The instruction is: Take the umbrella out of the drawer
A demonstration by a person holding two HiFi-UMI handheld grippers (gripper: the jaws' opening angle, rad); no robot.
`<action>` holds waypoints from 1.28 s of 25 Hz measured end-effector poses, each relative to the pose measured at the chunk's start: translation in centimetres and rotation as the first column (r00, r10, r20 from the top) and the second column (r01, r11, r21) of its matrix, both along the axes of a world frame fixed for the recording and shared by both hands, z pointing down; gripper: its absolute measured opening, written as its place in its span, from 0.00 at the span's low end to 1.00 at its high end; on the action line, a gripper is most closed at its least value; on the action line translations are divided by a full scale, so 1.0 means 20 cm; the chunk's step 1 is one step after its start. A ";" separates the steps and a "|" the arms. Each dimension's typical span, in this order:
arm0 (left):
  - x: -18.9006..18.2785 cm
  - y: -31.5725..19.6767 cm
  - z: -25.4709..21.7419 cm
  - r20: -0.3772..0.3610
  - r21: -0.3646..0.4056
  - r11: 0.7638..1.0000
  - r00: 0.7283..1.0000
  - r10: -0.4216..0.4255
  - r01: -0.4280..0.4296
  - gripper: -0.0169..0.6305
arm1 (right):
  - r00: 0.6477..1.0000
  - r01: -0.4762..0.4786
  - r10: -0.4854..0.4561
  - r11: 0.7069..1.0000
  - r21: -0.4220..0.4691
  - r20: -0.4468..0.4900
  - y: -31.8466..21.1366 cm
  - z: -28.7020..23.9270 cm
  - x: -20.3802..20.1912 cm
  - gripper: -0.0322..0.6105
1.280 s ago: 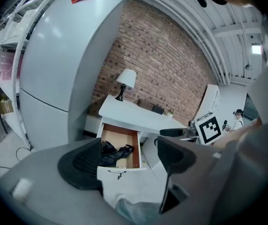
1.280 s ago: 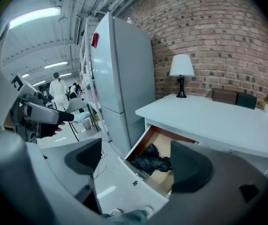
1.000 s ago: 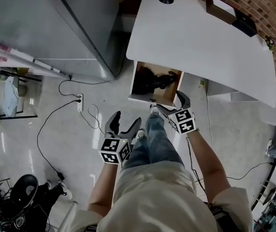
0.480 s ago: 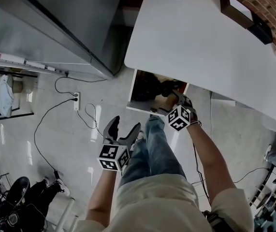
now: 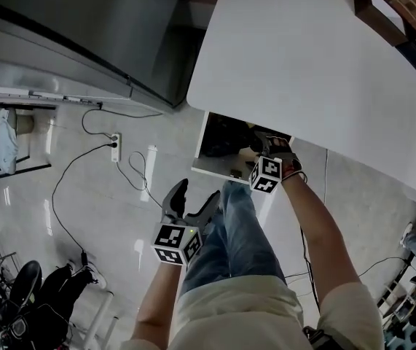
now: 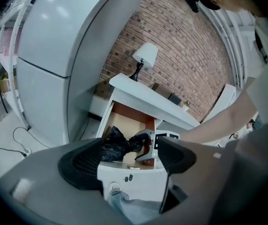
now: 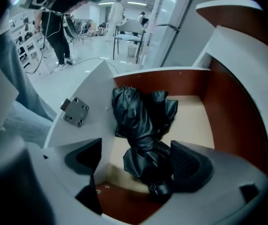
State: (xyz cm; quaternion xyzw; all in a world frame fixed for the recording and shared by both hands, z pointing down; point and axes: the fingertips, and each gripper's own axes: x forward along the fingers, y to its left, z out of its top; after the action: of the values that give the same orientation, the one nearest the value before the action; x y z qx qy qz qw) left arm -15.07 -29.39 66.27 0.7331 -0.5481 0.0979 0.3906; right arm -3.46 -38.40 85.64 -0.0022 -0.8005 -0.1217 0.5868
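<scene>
A black folded umbrella (image 7: 141, 125) lies in the open wooden drawer (image 7: 195, 118) under the white desk; it also shows in the left gripper view (image 6: 116, 143) and, dimly, in the head view (image 5: 226, 141). My right gripper (image 7: 138, 165) is inside the drawer, open, its jaws on either side of the umbrella's near handle end, the right pad close against it. From above, that right gripper (image 5: 267, 150) reaches over the drawer front. My left gripper (image 5: 191, 201) hangs open and holds nothing, lower down beside the person's leg, well short of the drawer.
The white desk top (image 5: 302, 64) overhangs the drawer's back. A large grey fridge (image 5: 84, 35) stands to the left. A power strip (image 5: 116, 148) and cables lie on the tiled floor. A metal lock (image 7: 75, 111) sits on the drawer front. A lamp (image 6: 143, 60) stands on the desk.
My right gripper has gone from the drawer's front edge into the drawer and now straddles the umbrella. The left gripper has barely moved.
</scene>
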 end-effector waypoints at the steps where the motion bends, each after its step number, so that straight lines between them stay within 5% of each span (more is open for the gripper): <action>1: 0.00 0.00 0.02 -0.001 -0.006 1.000 1.000 -0.002 0.002 0.59 | 0.999 0.032 -0.032 0.999 0.004 -0.019 -0.01 0.04 0.00 0.72; 11: 0.00 -0.03 0.14 -0.003 -0.046 0.998 1.000 -0.029 0.029 0.59 | 0.956 0.252 -0.245 0.967 0.025 -0.164 -0.08 0.28 -0.04 0.72; 24: 0.03 -0.01 0.19 -0.004 -0.074 0.996 0.999 -0.049 0.049 0.59 | 0.960 0.241 -0.224 0.966 0.090 -0.167 -0.17 0.34 -0.08 0.55; 32: 0.00 0.02 0.14 0.008 -0.056 0.997 0.998 -0.060 0.060 0.59 | 0.958 0.209 -0.203 0.978 0.007 -0.201 -0.11 0.27 -0.09 0.45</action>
State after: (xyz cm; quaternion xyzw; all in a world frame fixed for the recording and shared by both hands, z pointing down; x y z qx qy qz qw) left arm -15.02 -29.09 69.10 0.7048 -0.5683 0.1038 0.4118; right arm -5.23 -40.70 91.06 -0.0893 -0.7315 -0.1926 0.6480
